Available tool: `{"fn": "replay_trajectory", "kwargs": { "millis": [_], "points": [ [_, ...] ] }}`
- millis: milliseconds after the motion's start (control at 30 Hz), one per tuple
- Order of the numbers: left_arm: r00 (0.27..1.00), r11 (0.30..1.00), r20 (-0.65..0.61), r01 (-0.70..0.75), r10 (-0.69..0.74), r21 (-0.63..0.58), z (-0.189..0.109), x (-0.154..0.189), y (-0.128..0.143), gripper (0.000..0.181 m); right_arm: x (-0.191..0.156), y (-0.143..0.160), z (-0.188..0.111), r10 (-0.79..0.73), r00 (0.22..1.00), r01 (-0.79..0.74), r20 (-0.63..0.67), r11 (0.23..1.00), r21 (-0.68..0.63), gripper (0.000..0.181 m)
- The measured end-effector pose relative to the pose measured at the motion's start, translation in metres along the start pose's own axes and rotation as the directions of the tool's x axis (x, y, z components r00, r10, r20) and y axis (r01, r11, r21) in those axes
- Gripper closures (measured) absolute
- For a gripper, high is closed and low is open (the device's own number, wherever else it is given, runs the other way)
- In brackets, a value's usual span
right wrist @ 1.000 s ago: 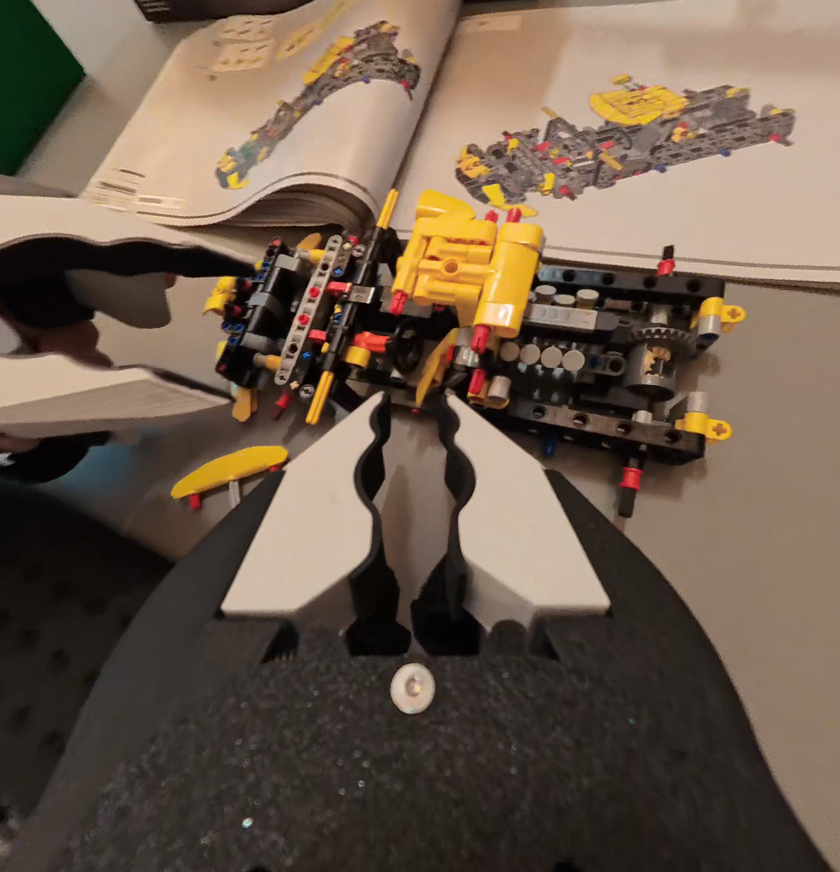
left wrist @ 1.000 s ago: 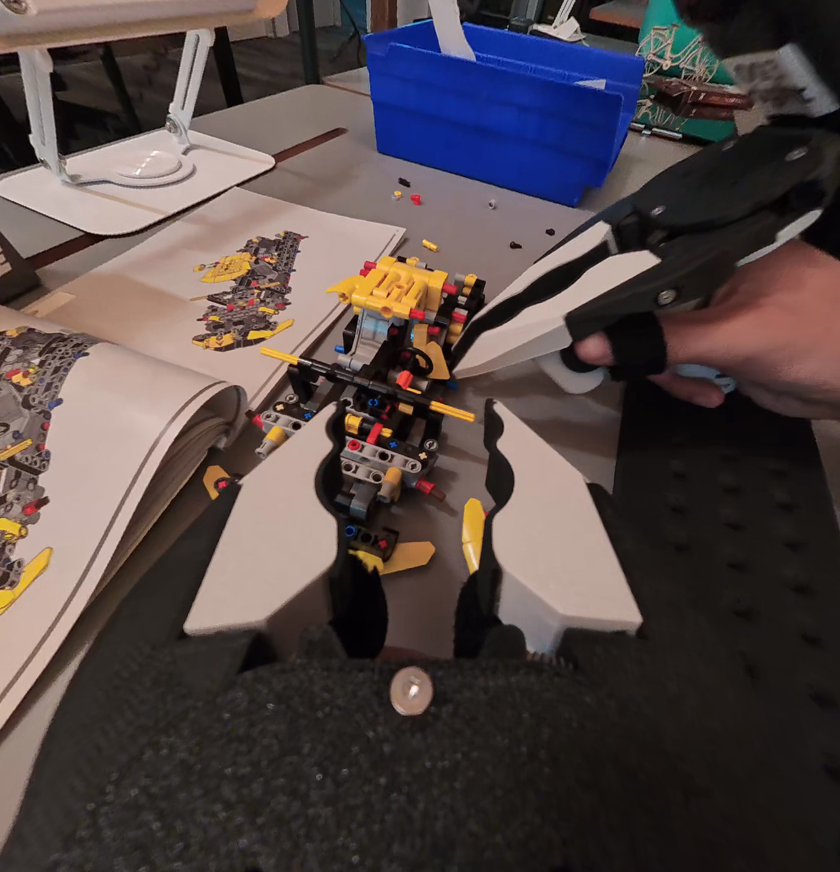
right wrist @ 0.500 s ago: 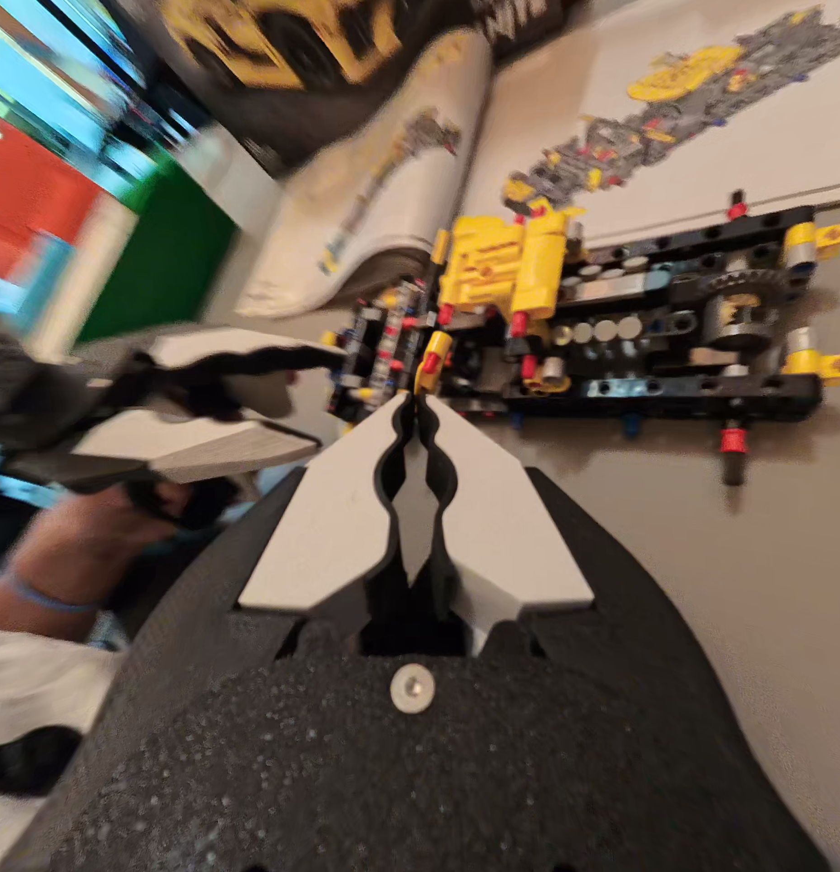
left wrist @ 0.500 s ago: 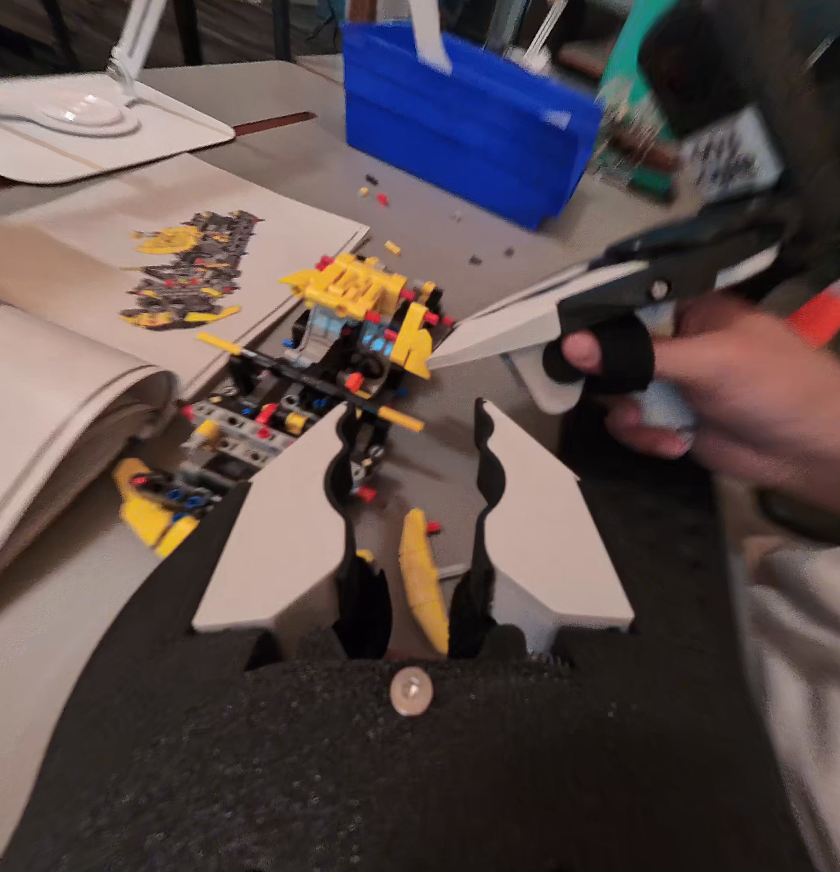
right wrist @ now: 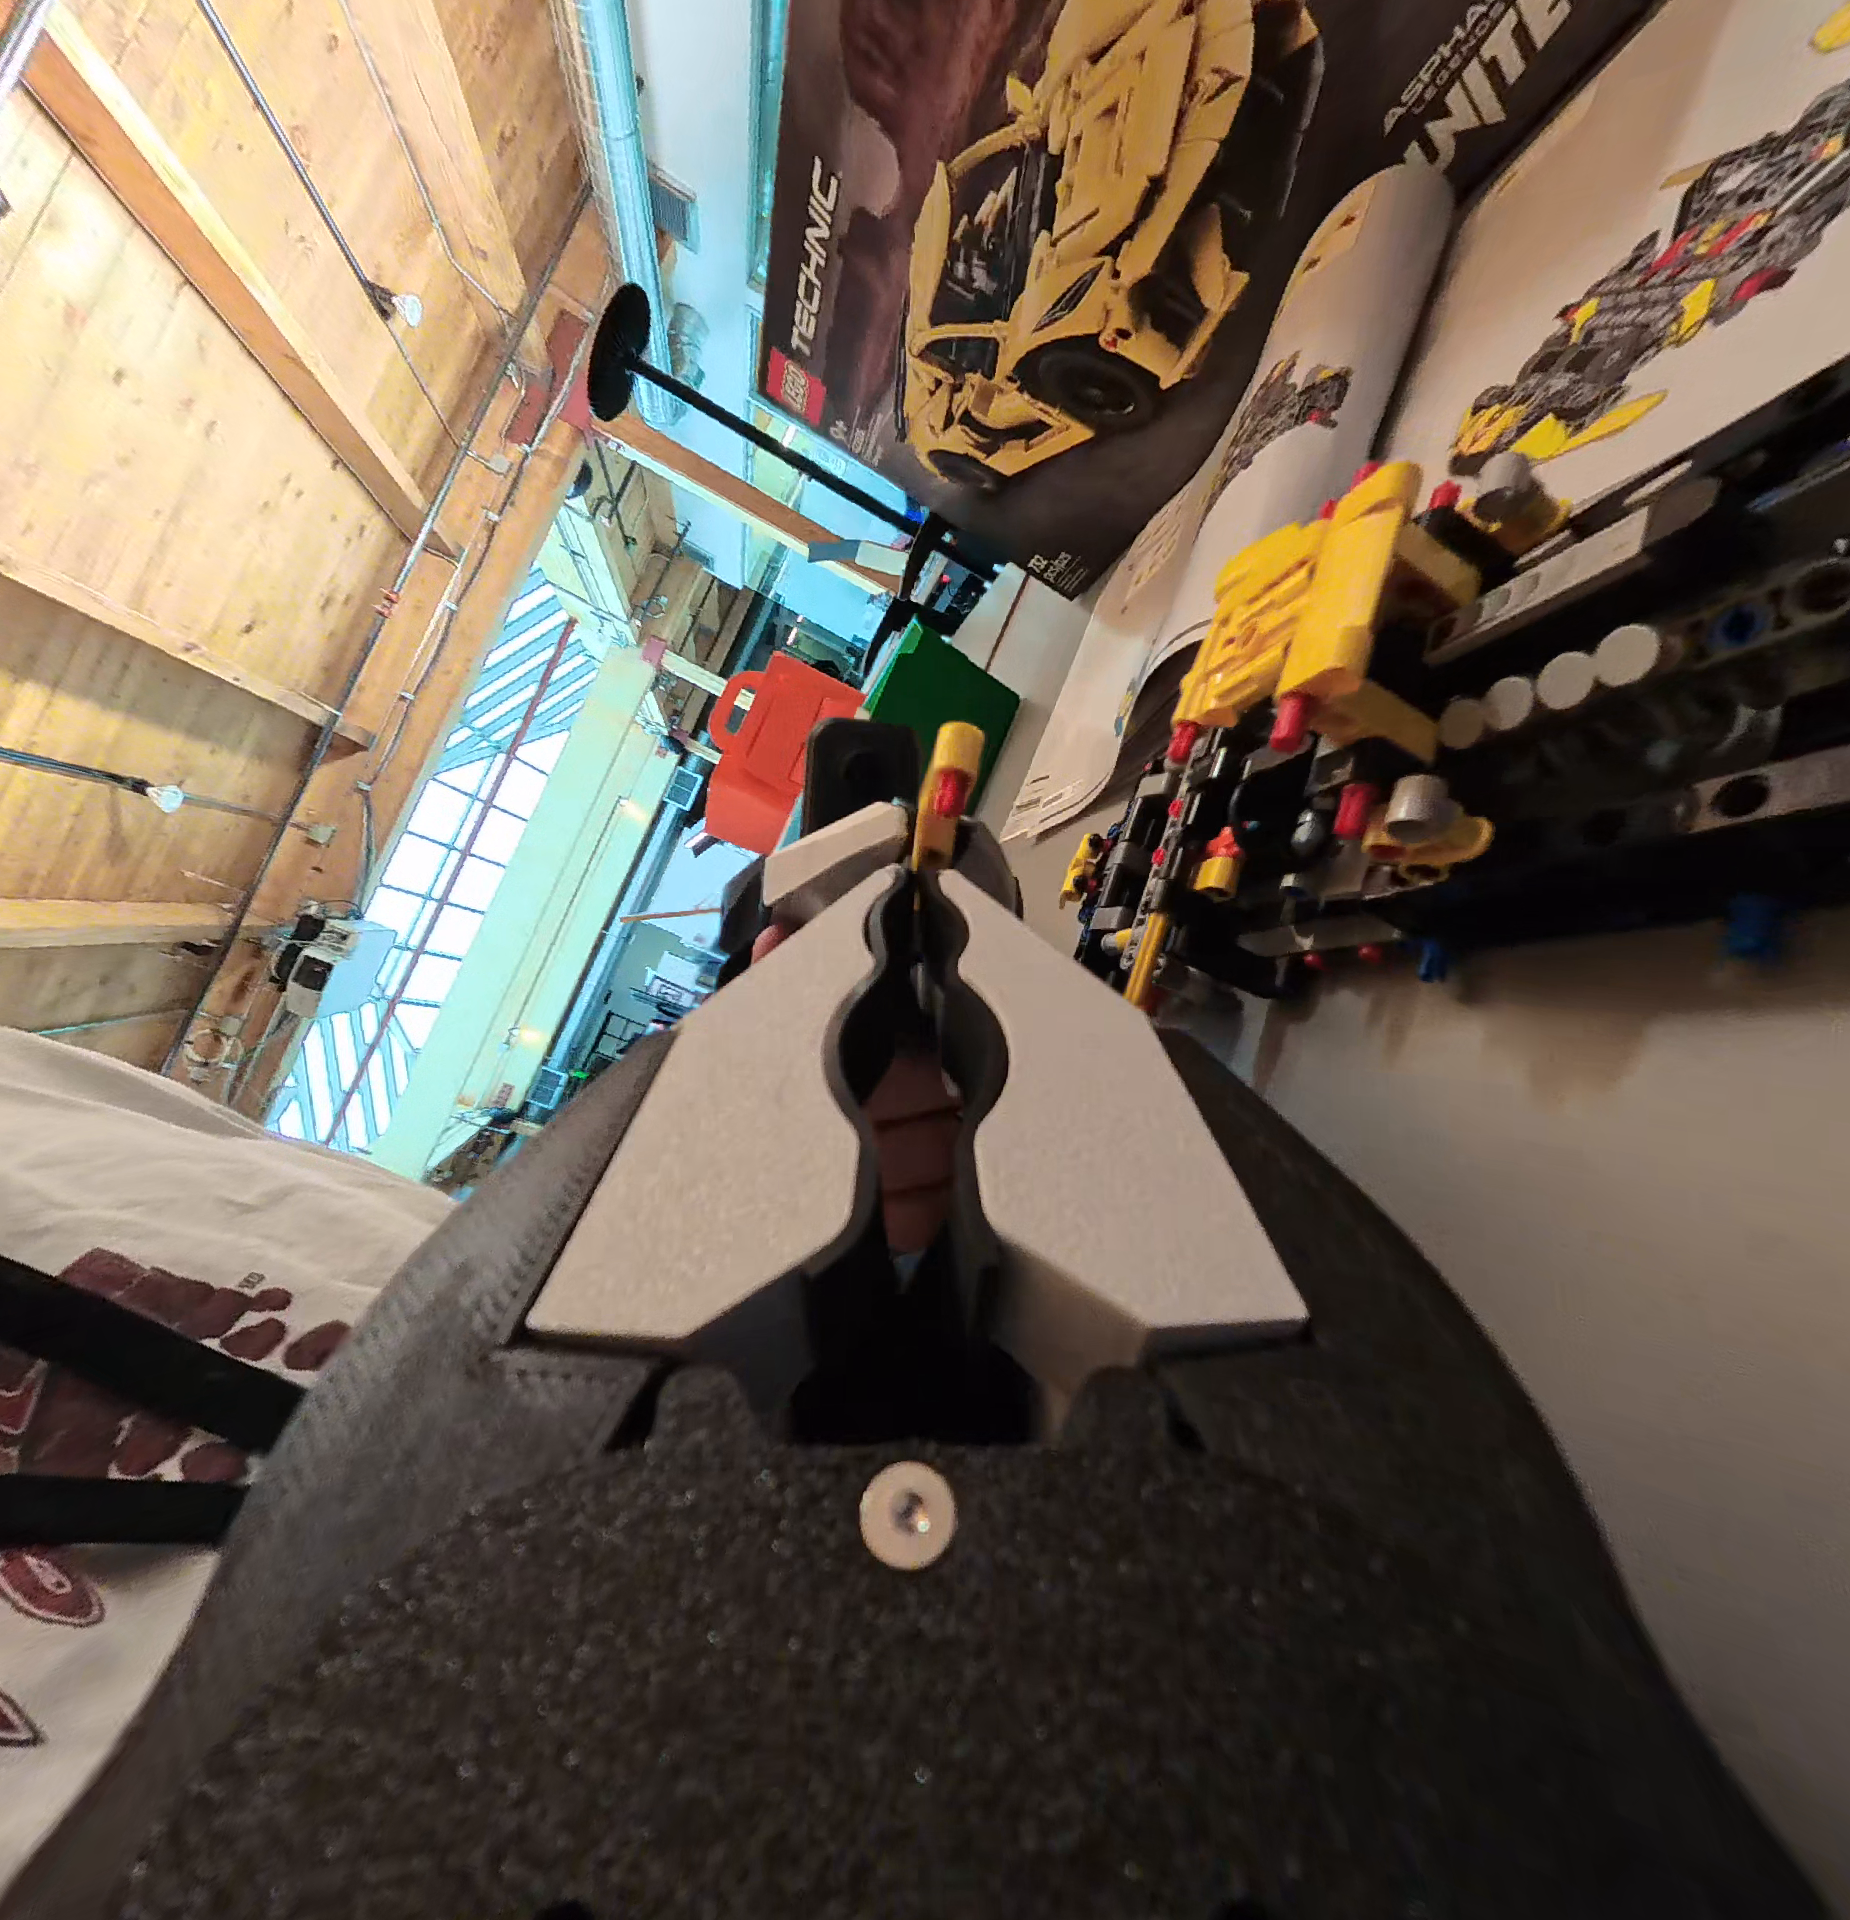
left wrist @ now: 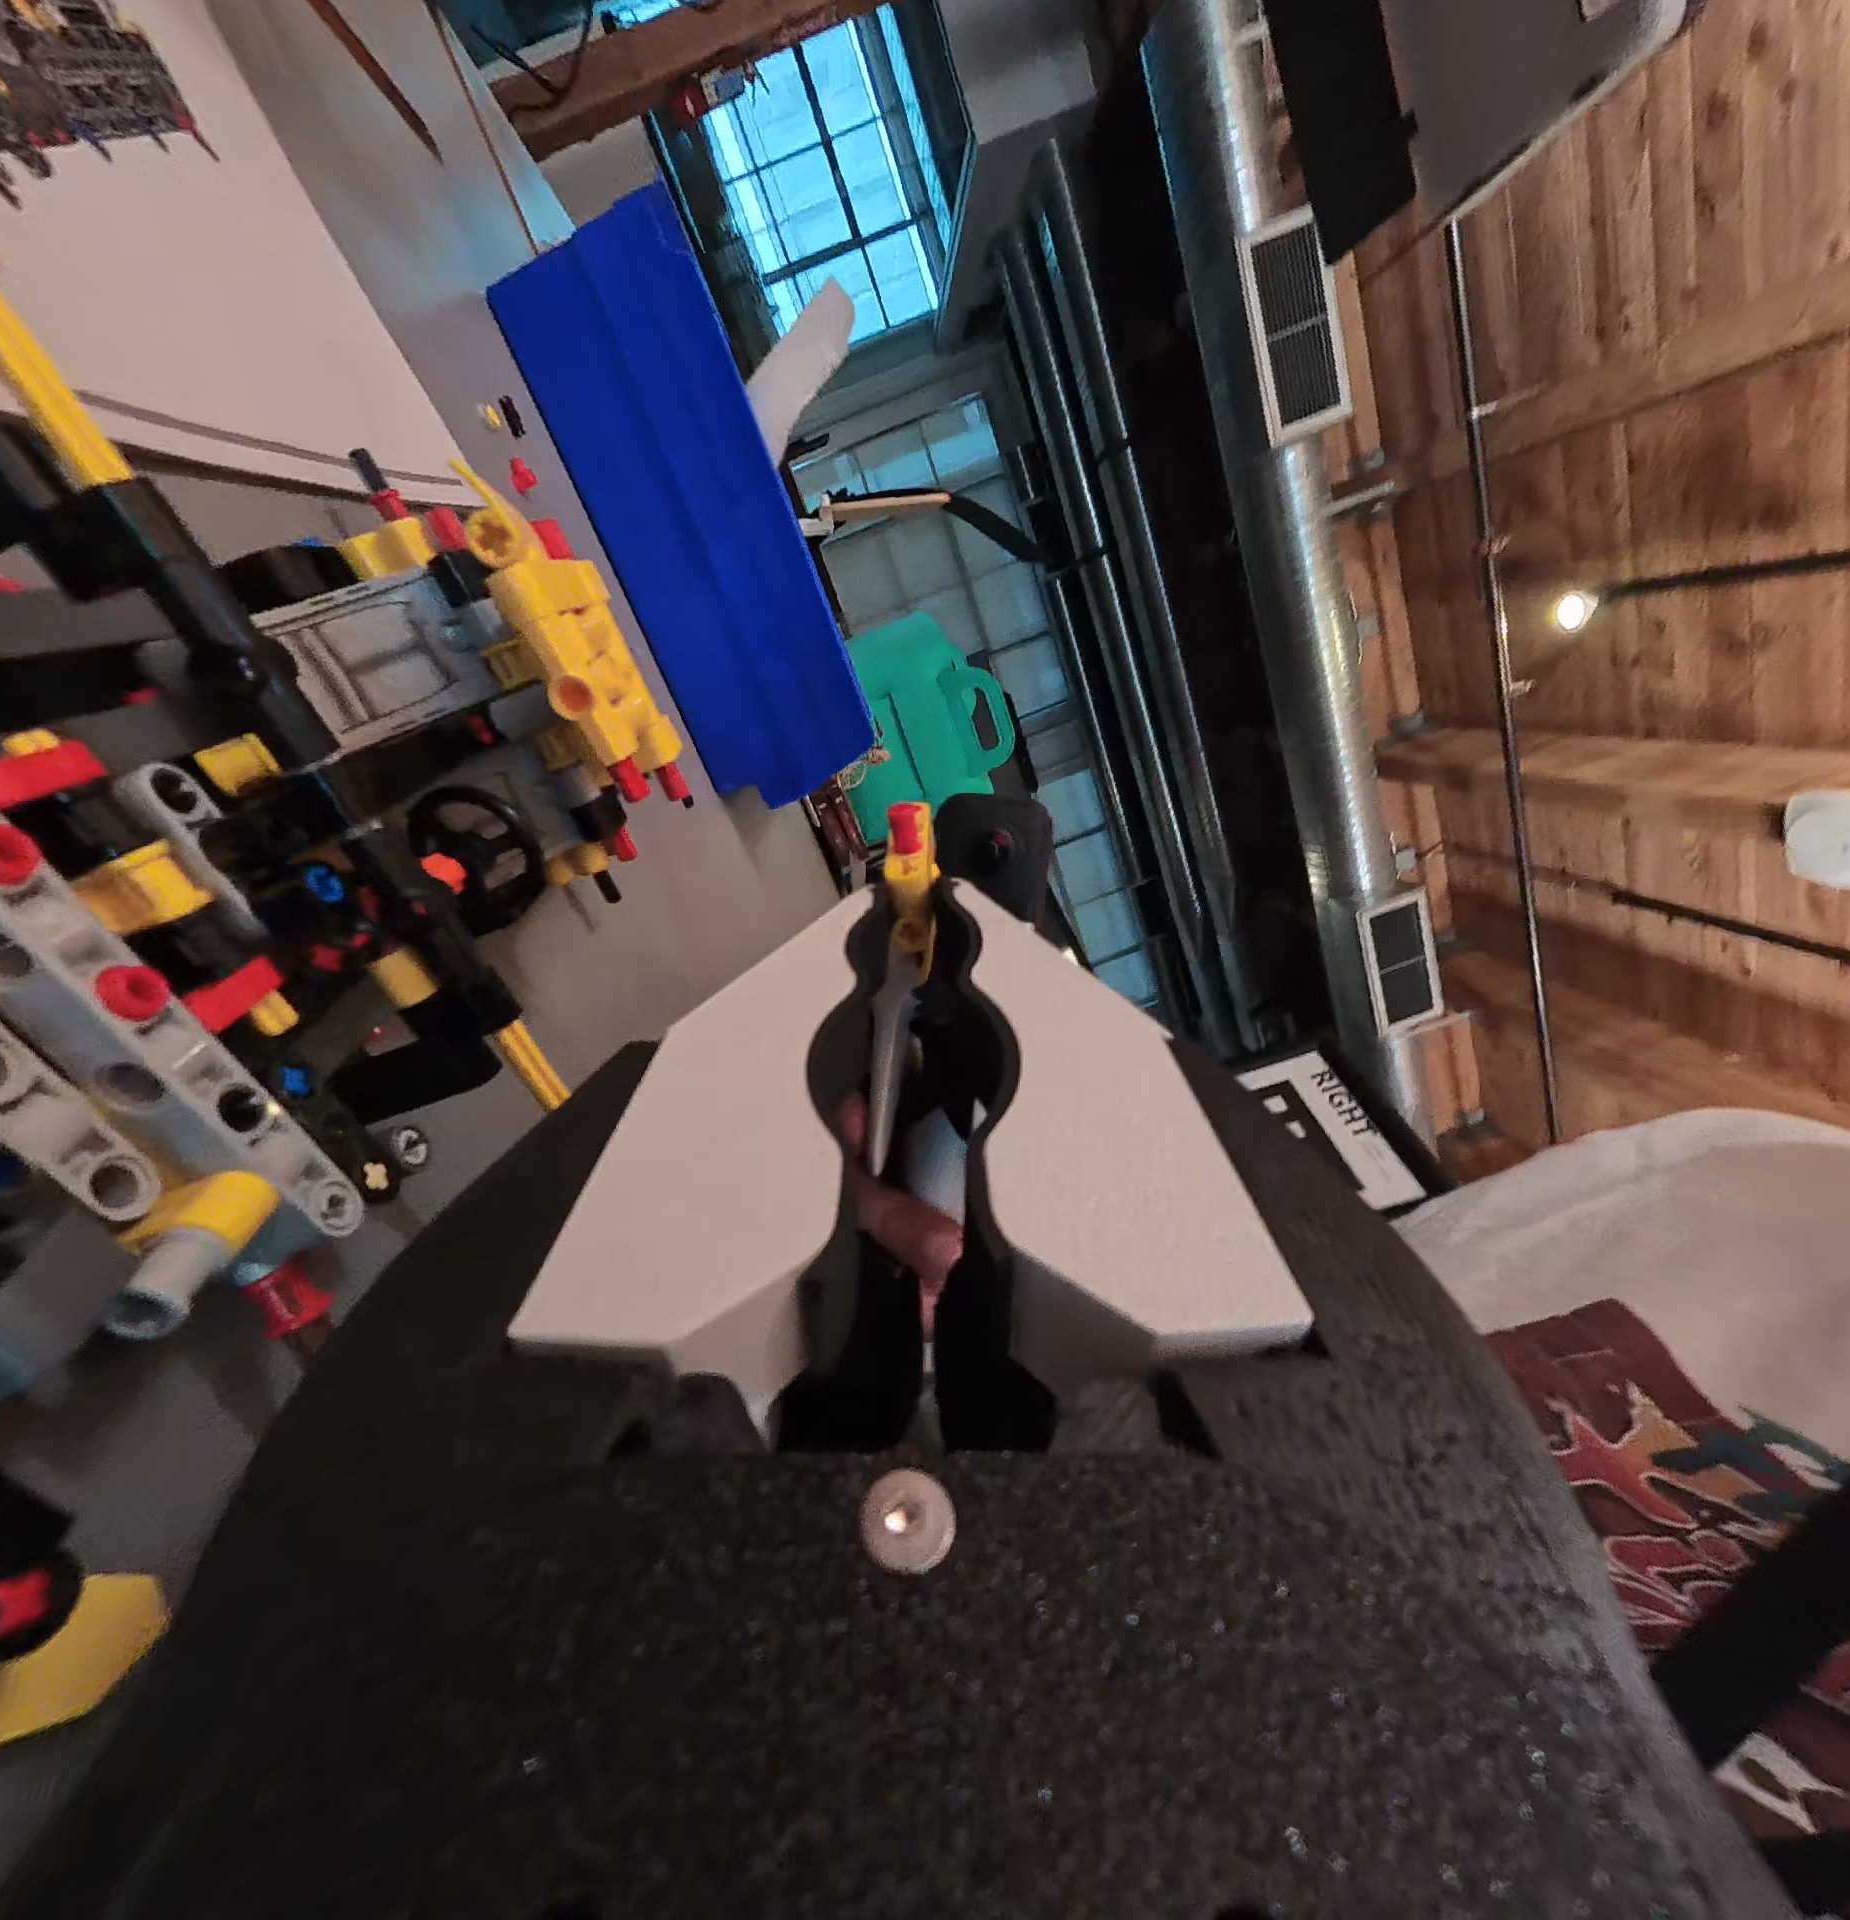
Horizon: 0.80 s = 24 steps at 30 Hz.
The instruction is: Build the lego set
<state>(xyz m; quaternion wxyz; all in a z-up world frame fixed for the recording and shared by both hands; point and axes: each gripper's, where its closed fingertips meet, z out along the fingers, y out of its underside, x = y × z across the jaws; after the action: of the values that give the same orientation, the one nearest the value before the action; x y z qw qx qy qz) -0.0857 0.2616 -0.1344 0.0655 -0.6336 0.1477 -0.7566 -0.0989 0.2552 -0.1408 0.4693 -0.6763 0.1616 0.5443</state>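
Now the yellow piece (left wrist: pixel 910 899), with its red pin, stood clamped at the tips of the left gripper (left wrist: pixel 913 914); half a second earlier it lay loose on the table between those fingers, which were then spread. In the right wrist view the same piece (right wrist: pixel 940 805) rose just past the tips of the right gripper (right wrist: pixel 926 883), whose fingers had closed together; whether they gripped the piece could not be told. Both grippers had lifted and rolled sideways, meeting tip to tip beside the model (left wrist: pixel 277 831), which stayed on the grey table (left wrist: pixel 630 966).

The manual (right wrist: pixel 1523 260) lay open beyond the model (right wrist: pixel 1420 727), with the set box (right wrist: pixel 1004 260) behind it. A blue bin (left wrist: pixel 692 520) stood past the model's yellow end. Wooden ceiling and windows filled the far side of both views.

Bare table lay between the model and the grippers.
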Motion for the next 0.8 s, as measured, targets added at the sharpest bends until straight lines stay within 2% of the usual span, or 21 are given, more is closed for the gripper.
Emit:
{"fn": "replay_trajectory", "kwargs": {
  "millis": [167,467,633,667,733,800],
  "points": [
    [0.998,0.995,-0.019,0.06,-0.059,0.075,0.002,0.003,-0.006,0.171,0.0,-0.008,0.001,0.045,0.998,-0.047,0.031,0.998,0.047,0.181],
    [1.0,0.973,-0.017,-0.003,0.007,0.231,0.004,0.012,-0.016,0.173,-0.012,-0.015,0.005,0.126,0.979,-0.149,0.158,0.978,0.145,0.181],
    [0.997,0.974,0.07,-0.034,0.019,0.225,0.0,0.0,-0.015,0.174,-0.001,-0.008,0.009,0.172,0.978,-0.184,0.116,0.978,0.103,0.181],
    [0.996,0.975,0.086,-0.035,0.017,0.218,-0.002,-0.002,-0.015,0.174,0.0,-0.007,0.008,0.163,0.982,-0.171,0.098,0.982,0.084,0.181],
    [0.993,0.973,0.113,-0.002,-0.024,0.232,-0.007,-0.008,-0.016,0.174,0.003,-0.011,0.002,0.066,0.997,-0.068,0.05,0.997,0.042,0.169],
    [0.985,0.973,0.156,0.029,-0.067,0.229,-0.009,-0.018,-0.014,0.174,0.009,-0.024,-0.004,-0.201,0.979,0.2,-0.022,0.978,-0.064,0.163]
  ]
}}
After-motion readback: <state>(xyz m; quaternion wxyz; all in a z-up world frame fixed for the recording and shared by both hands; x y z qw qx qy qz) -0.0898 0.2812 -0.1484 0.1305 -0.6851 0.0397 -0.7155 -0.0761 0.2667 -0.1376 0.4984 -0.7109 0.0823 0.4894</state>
